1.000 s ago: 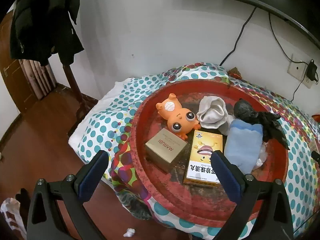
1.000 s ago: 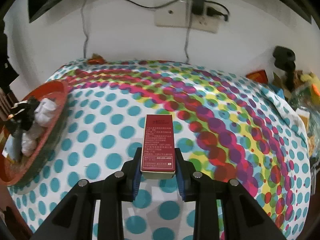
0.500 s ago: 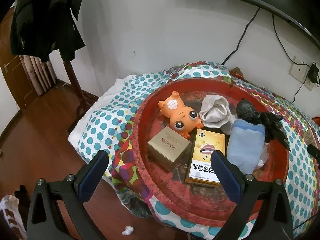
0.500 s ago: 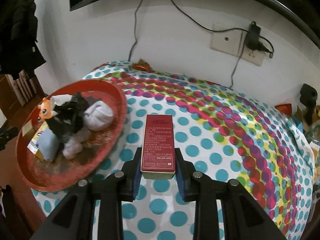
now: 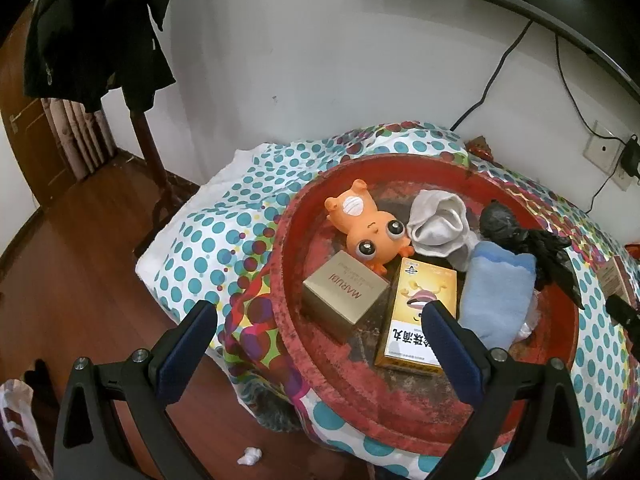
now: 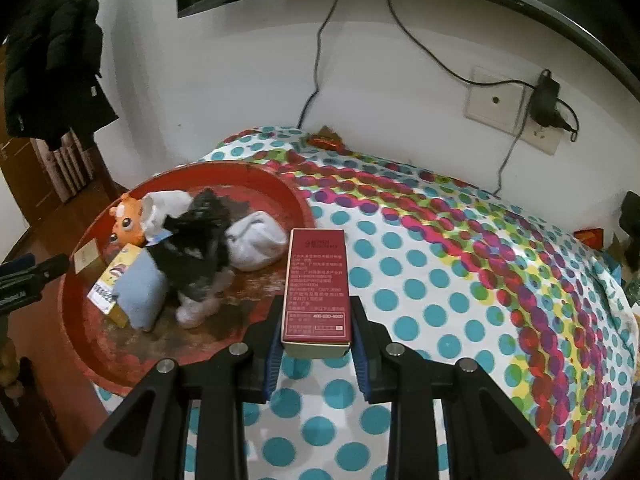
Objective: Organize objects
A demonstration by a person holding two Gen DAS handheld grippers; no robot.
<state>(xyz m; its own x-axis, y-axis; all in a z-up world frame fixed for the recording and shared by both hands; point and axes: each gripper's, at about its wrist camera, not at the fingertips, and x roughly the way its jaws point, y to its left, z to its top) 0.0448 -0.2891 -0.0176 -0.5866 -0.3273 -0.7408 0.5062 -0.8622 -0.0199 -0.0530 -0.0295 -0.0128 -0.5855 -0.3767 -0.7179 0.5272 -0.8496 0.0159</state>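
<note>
The right tool point(image 6: 316, 354) is clamped on a red box point(image 6: 316, 284), its blue pads pressed against the box's two long sides, and it holds the box above the dotted cloth of the table point(image 6: 440, 280). Over the last second the view from this tool has swung across the table: the red tray point(image 6: 120, 344), at first a sliver at the left edge, now fills the left half of the picture, with the box's far end just beside its near rim. The box is therefore being carried toward the tray, judged to be the collecting place. The left tool point(image 5: 320, 336) hangs with its jaws wide apart and empty above the tray's near edge, unmoved, over a gold box point(image 5: 344, 296), a yellow box point(image 5: 420, 316), an orange toy point(image 5: 372, 232), a white sock point(image 5: 438, 230), a blue cloth point(image 5: 498, 296) and a black bag point(image 5: 524, 244). Free floor remains at the tray's near side.
</note>
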